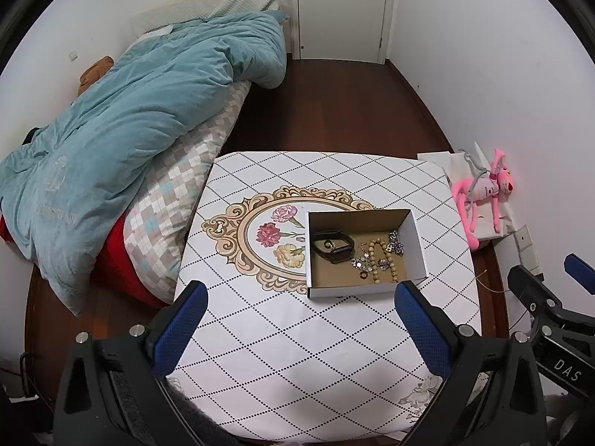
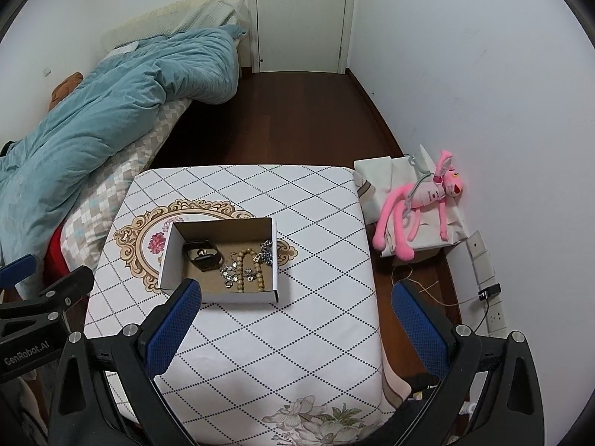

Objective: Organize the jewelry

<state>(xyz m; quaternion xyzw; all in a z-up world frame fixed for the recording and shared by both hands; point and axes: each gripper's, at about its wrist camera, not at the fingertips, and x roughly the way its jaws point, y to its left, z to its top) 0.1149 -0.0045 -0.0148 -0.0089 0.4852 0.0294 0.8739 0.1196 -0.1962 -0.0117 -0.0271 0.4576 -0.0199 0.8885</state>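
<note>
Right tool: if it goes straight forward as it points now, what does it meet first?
Probably the tablecloth, just short of the cardboard box. The open right tool looks down at the table from above, though depth is unclear.

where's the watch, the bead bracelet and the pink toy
watch (image 1: 336, 252), left wrist view, on its dark face
bead bracelet (image 2: 243, 273), right wrist view, on its left strand
pink toy (image 2: 427, 195), right wrist view, on its body

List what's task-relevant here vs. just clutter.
Task-relevant:
- cardboard box
- black watch
- wooden bead bracelet
- silver chain pieces
- small ring
- left hand-held gripper, open
- right hand-held gripper, open

Lying about:
- pink plush toy
- blue duvet
- patterned tablecloth
</note>
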